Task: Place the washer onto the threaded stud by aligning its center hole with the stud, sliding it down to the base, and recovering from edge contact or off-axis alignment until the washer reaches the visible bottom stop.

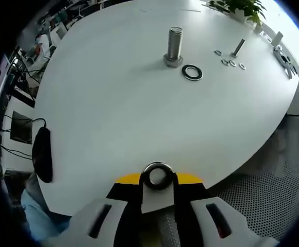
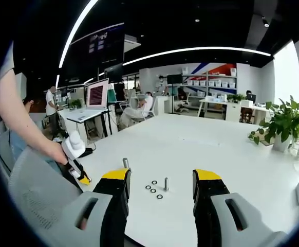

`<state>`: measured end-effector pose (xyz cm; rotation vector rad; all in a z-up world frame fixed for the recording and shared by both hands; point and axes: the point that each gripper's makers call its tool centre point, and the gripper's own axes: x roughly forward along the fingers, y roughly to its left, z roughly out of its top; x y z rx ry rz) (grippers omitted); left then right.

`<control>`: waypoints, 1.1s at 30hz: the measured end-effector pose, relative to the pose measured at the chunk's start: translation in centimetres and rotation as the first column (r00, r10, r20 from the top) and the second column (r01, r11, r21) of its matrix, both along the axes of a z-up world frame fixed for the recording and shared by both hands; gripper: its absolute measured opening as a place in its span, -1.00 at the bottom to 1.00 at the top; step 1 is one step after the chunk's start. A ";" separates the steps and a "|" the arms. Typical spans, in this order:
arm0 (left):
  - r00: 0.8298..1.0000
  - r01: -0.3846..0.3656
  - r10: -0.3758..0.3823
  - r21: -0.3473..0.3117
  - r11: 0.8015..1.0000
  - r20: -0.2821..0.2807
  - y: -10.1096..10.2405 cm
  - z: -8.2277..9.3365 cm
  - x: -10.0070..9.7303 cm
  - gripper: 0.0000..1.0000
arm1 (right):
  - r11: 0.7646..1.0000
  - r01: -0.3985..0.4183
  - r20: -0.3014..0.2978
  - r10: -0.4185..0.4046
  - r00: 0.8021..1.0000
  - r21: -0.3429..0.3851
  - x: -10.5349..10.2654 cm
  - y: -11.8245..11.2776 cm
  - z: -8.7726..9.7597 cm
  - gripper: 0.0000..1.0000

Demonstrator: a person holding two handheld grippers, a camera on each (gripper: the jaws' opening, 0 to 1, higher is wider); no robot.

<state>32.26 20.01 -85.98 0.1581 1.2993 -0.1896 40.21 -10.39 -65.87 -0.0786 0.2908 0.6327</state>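
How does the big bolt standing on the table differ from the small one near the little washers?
The big bolt stands upright on its head; the small bolt looks tilted or lying. The big bolt is much thicker. A dark washer lies beside the big bolt; small washers ring the small bolt. Both are grey metal.

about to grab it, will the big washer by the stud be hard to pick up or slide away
The washer lies flat on the smooth white table, so jaws will probably struggle to get under its thin edge. It looks like stiff metal, so likely won't bend. A push may skate it sideways; tipped on edge, it could roll. The stud beside it might block one approach.
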 end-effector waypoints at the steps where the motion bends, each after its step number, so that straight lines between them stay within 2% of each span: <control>1: 1.000 -0.002 0.002 -0.001 1.000 0.002 0.0 0.0 0.0 -0.58 | 1.000 0.000 0.000 0.000 1.000 -0.001 0.0 0.0 0.0 0.02; 21: 0.999 0.051 -0.052 0.027 0.998 0.013 0.1 0.6 0.3 -0.61 | 1.000 0.001 0.001 -0.001 1.000 -0.003 0.0 0.0 0.0 0.02; 33: 0.997 0.068 -0.069 0.024 0.997 0.036 -0.6 1.3 1.5 -0.61 | 1.000 -0.003 -0.001 0.003 1.000 -0.002 0.0 0.0 -0.1 0.02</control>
